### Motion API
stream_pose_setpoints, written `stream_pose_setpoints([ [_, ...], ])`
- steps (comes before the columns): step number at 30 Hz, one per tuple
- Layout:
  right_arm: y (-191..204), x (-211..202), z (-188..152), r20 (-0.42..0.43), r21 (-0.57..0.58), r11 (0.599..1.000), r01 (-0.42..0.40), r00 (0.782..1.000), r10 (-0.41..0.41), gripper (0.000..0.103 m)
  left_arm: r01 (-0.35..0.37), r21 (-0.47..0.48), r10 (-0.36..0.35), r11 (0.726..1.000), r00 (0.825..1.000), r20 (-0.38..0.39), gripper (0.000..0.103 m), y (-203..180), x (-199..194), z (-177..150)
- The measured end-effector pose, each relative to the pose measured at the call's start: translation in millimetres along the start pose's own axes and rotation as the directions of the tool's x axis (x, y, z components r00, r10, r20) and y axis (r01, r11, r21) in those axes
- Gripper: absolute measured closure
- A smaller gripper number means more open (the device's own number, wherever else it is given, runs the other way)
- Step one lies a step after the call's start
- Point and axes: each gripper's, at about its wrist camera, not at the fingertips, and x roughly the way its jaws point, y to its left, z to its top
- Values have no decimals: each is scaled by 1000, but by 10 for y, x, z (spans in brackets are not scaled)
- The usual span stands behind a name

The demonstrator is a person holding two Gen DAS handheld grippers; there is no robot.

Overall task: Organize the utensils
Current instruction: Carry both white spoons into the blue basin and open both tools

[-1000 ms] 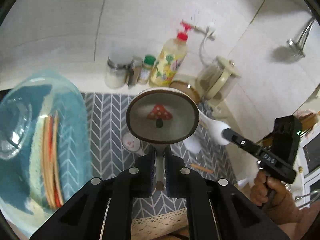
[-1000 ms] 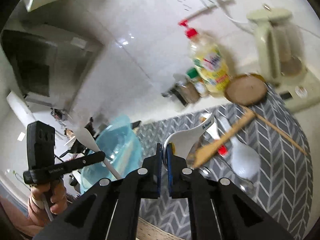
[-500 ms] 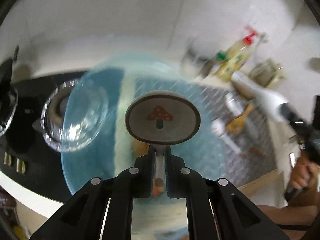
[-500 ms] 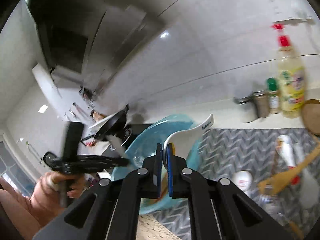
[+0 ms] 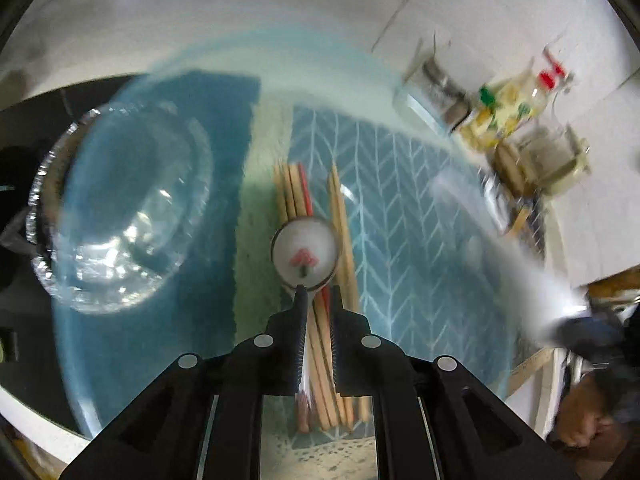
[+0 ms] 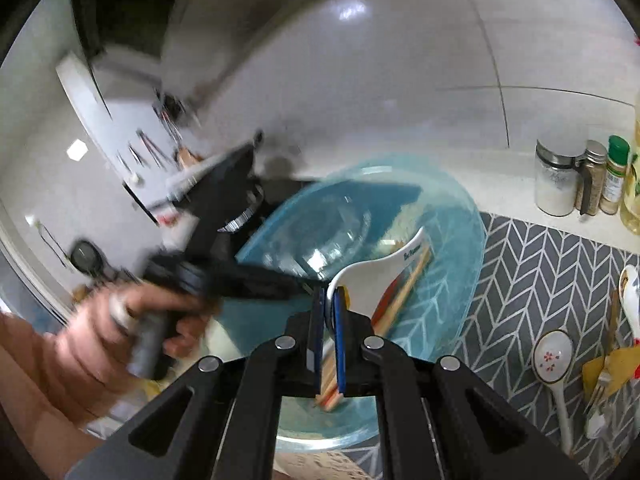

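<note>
Left gripper is clamping the thin handle of a round ceramic spoon with a red mushroom painted in its bowl, and is pointing steeply down over the translucent blue plastic basin; the spoon's bowl is hanging directly above a bundle of wooden chopsticks, some red-tipped, lying on the basin floor. A clear glass bowl is sitting in the basin's far left part. Right gripper is clenched on the rim of a white ceramic soup spoon with blue lettering on its handle, which is poised over the near edge of the same basin. The person's left hand is showing blurred beside it, so both tools are crowding one spot. Judgement: this is the drop-off step for both spoons. Risks: letting go from this height could chip ceramic against the chopsticks or the glass bowl; the two grippers could collide if both descend together; the white spoon, held only by its rim, could pivot and slip out early. More utensils, including a white spoon with red flowers, are waiting on the grey chevron-patterned mat, so the task looks partly done.
</note>
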Motion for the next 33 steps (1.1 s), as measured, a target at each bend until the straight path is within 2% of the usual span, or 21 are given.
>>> stream_pose_setpoints([
  [3,97,212,30,-68,-69,997,30,997,-34,98,-5,11,4,1000,995,96,92,-15,-372,3],
  [7,223,599,45,-215,-173,982,79,970,-116,98,8,17,-11,1000,987,163,89,-48,-715,-43],
  [10,313,908,18,-308,-259,960,107,933,-187,98,7,24,-11,1000,982,186,83,-50,-847,-73],
  [14,326,1181,-17,-388,-343,929,141,879,-277,98,19,25,-23,1000,983,183,83,-17,-877,-152],
  [16,299,1288,-40,-436,-350,927,132,853,-286,97,26,27,-31,999,984,173,83,4,-865,-187],
  [18,254,1344,-68,-450,-336,928,159,839,-307,97,29,30,-33,999,985,168,83,12,-851,-205],
  [22,119,1490,-176,-552,-277,950,148,785,-283,97,34,30,-39,999,988,153,83,24,-798,-251],
  [24,77,1466,-188,-567,-215,968,126,791,-229,97,37,33,-41,999,988,148,83,21,-779,-265],
  [26,39,1368,-137,-558,-116,992,55,822,-111,96,37,32,-42,999,988,147,83,28,-774,-272],
  [27,9,1294,-80,-535,-90,995,48,840,-89,96,37,30,-41,999,989,145,83,34,-774,-277],
  [28,-5,1237,-41,-518,-89,994,55,850,-94,96,34,29,-38,999,989,145,83,36,-780,-279],
  [29,-49,1168,28,-492,-118,988,101,858,-146,96,34,31,-38,999,989,146,83,40,-789,-276],
  [31,-116,1101,101,-468,-147,976,164,858,-214,96,32,36,-37,999,988,151,81,25,-819,-294],
  [33,-195,1001,188,-441,-130,974,187,869,-225,96,21,44,-27,999,987,157,75,15,-846,-311],
])
